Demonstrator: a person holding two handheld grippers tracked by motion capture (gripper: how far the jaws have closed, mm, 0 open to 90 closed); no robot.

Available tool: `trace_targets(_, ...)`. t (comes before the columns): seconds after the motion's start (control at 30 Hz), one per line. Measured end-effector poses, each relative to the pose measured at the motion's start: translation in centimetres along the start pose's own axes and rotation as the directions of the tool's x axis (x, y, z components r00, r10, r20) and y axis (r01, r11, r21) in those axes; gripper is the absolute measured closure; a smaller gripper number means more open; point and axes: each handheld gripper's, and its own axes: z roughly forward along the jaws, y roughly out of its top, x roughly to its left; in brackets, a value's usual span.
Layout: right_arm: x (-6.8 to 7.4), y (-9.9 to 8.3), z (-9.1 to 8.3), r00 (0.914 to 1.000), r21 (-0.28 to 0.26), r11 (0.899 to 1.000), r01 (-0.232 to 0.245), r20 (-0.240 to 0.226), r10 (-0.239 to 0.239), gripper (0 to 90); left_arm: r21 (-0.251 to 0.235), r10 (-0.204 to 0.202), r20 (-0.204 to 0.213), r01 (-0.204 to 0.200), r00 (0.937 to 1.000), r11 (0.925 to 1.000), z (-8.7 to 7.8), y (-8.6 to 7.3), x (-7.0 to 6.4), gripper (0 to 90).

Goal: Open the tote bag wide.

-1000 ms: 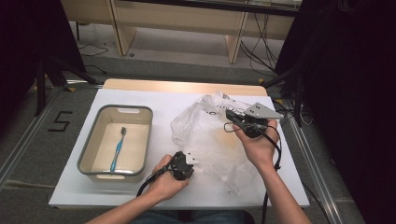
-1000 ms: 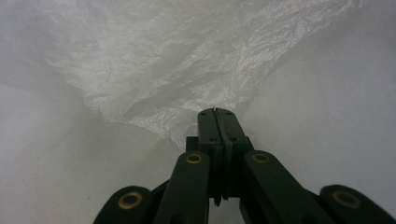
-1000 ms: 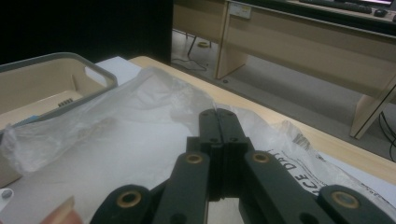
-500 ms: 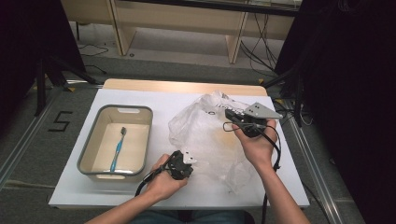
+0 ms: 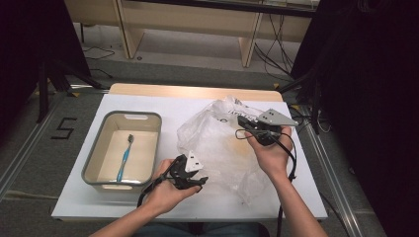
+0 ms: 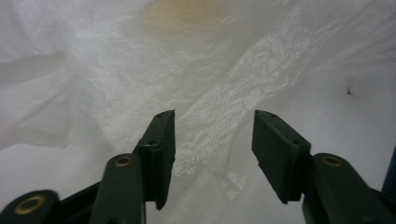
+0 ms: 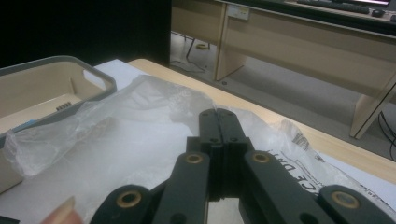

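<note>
Left jaws: the left gripper (image 6: 212, 144) stands spread, with a crinkled fold of the thin, translucent white plastic bag (image 6: 196, 79) lying between the pads but not yet clamped.
Right jaws: the right gripper (image 7: 218, 122) has its pads pressed flat together; whether a sliver of film sits between them I cannot tell.
Why so, to my eye: the right hand seems to steady the bag's far edge while the left lines up for a bite on the near edge.
Bag: it sprawls over the white table (image 5: 163, 101), from centre toward 3 o'clock.
Beyond: at 9 o'clock a grey-rimmed beige plastic tub (image 5: 121, 148) holds a blue toothbrush (image 5: 125, 157), well apart from both grippers.
</note>
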Motion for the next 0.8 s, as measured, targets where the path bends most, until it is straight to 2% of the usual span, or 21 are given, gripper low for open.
trace_targets(0.07, 0.0, 0.0, 0.0, 1.0000, -0.001, 1.000, 0.000, 0.000, 0.000, 90.0, -0.022, -0.003, -0.006, 0.003, 1.0000, 0.9998, -0.5, 0.2, -0.1, 42.8)
trace_targets(0.27, -0.1, 0.0, -0.1, 1.0000, -0.001, 1.000, 0.000, 0.000, 0.000, 90.0, -0.072, -0.005, -0.026, 0.004, 0.9996, 0.9974, -2.0, 0.7, 0.1, 37.6)
trace_targets(0.5, 0.0, -0.1, 0.0, 1.0000, -0.001, 1.000, -0.002, 0.002, 0.002, 90.0, -0.071, -0.023, -0.059, 0.018, 0.9980, 0.9973, -3.4, 0.5, 1.2, 35.7)
trace_targets(0.8, 0.0, -0.1, 0.1, 1.0000, 0.004, 1.000, -0.004, 0.001, 0.004, 90.0, -0.098, -0.040, -0.067, 0.034, 0.9969, 0.9946, -5.0, 0.3, 2.7, 33.6)
